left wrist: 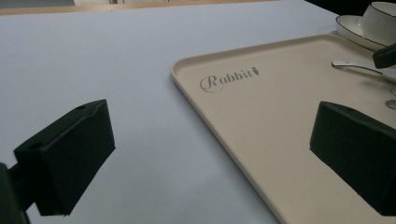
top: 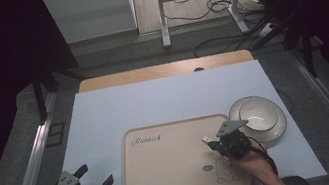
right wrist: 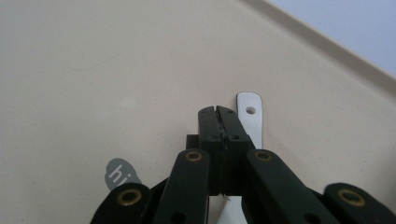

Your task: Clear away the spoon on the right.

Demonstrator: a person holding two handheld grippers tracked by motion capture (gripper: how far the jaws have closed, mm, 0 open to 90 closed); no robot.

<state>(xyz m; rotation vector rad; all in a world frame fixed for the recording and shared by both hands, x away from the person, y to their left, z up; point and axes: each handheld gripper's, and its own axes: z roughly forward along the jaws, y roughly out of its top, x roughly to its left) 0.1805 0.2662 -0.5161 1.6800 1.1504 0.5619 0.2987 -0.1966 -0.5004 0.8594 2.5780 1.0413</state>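
Note:
A beige tray (top: pixel 166 173) printed "Rabbit" lies on the pale mat, and it also fills the foreground of the left gripper view (left wrist: pixel 261 126) and the right gripper view (right wrist: pixel 93 70). My right gripper (top: pixel 211 143) (right wrist: pixel 218 112) hovers low over the tray's right part, shut on a white spoon (right wrist: pixel 250 114). The spoon's handle end, with a small hole, pokes out past the jaw tips. That spoon (left wrist: pixel 355 67) also shows in the left gripper view. My left gripper (top: pixel 96 175) (left wrist: pixel 210 154) rests open at the tray's left edge, nothing between its jaws.
A white bowl (top: pixel 257 112) (left wrist: pixel 380 18) sits on a white plate (top: pixel 280 129) just right of the tray. The pale mat (top: pixel 163 97) covers the wooden table (top: pixel 164 71). Beyond the table are a desk frame and cables on the floor.

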